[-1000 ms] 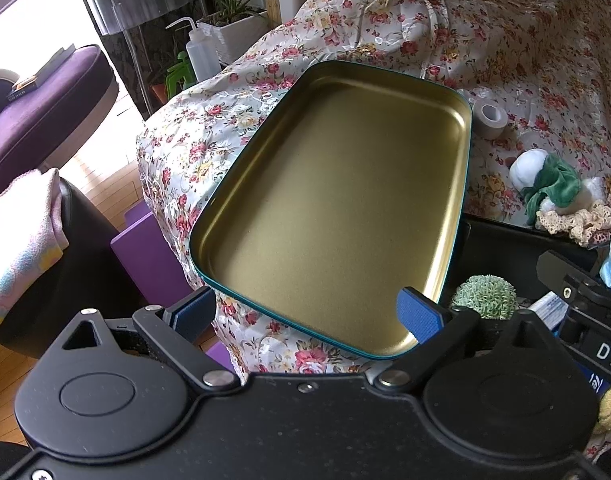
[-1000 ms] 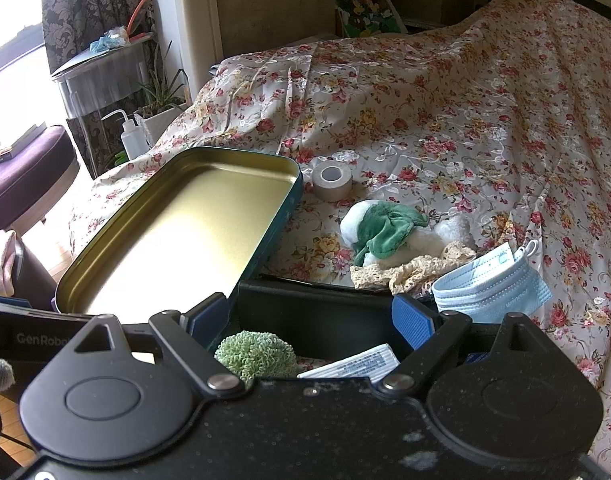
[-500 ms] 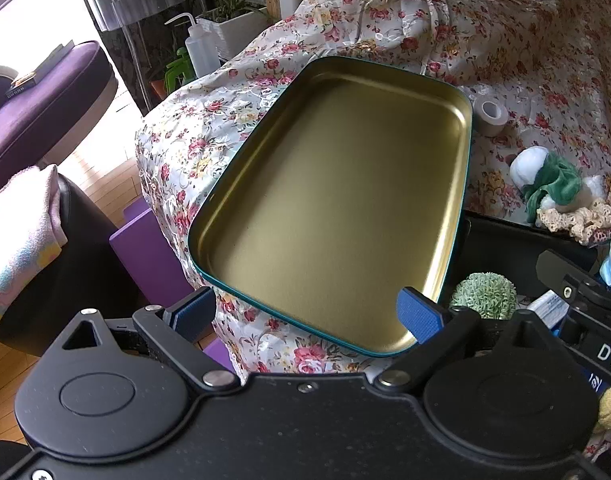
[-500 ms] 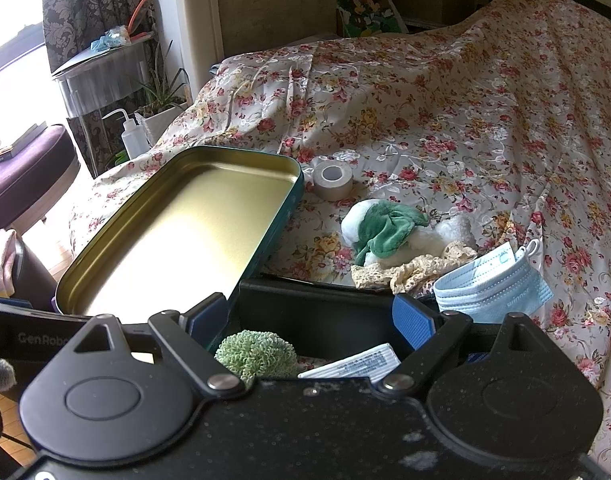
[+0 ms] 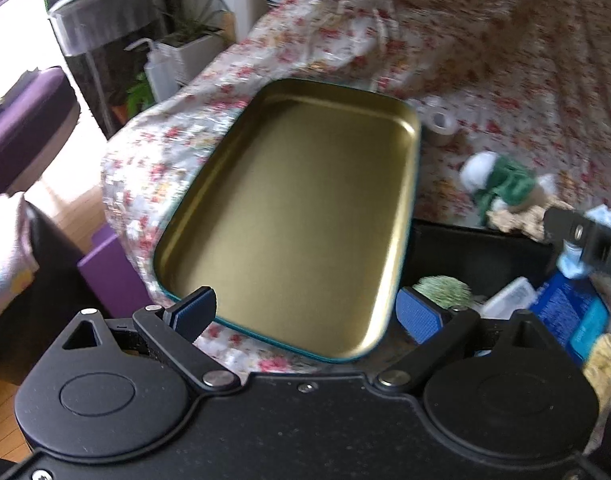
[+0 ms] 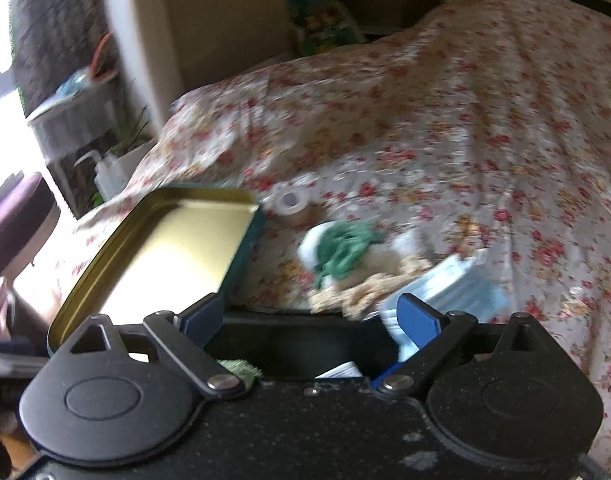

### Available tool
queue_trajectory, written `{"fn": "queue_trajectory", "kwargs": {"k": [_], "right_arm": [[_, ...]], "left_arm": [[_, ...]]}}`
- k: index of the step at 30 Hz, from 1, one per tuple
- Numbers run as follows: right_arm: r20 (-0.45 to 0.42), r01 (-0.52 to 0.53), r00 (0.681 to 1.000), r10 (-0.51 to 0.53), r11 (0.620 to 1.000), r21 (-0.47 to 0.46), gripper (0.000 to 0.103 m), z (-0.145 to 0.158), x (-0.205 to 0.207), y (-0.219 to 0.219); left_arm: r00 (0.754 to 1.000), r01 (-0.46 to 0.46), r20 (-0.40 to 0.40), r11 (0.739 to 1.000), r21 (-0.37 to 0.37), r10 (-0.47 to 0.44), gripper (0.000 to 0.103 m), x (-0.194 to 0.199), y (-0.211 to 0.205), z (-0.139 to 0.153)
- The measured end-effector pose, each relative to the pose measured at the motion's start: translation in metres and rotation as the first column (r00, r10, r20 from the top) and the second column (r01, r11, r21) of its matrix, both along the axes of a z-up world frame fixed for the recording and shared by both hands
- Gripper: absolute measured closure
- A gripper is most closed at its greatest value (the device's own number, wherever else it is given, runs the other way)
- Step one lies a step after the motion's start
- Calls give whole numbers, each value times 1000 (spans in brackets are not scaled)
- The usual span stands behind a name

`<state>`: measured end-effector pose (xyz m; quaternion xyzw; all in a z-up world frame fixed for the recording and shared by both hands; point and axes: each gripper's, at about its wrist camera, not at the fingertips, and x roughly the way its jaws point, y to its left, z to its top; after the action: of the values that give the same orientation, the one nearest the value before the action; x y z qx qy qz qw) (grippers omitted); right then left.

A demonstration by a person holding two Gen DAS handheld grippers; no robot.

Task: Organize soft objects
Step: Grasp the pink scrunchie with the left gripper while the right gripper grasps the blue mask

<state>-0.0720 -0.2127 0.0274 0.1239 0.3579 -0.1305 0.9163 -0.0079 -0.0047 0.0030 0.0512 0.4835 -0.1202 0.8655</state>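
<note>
Left gripper (image 5: 305, 312) hangs wide open over the near edge of the gold tin lid (image 5: 297, 216), gripping nothing. Right gripper (image 6: 311, 320), jaws just opening wider and empty, faces the green-and-white soft toy (image 6: 341, 250) lying just beyond on the floral bedspread (image 6: 465, 140).

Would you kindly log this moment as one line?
left claw: open, over tin lid | right claw: open, opening wider, empty | face mask: on bedspread
</note>
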Motion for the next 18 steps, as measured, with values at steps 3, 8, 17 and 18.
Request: {"fn": "queue_trajectory", "kwargs": {"k": [3, 8, 17, 18], "right_arm": [[15, 66, 998, -66, 998, -2, 9, 4, -9, -19], [39, 179, 983, -179, 984, -6, 8, 10, -33, -47], [-73, 268, 962, -265, 963, 32, 8, -3, -96, -65], [-96, 265, 961, -259, 963, 47, 7, -4, -102, -66]], "left_arm": [[999, 32, -15, 999, -8, -32, 9, -2, -6, -1], [994, 107, -35, 994, -25, -107, 10, -10, -17, -3], [939, 310, -136, 949, -53, -315, 11, -38, -46, -25], [930, 332, -147, 942, -56, -336, 11, -43, -49, -28]]}}
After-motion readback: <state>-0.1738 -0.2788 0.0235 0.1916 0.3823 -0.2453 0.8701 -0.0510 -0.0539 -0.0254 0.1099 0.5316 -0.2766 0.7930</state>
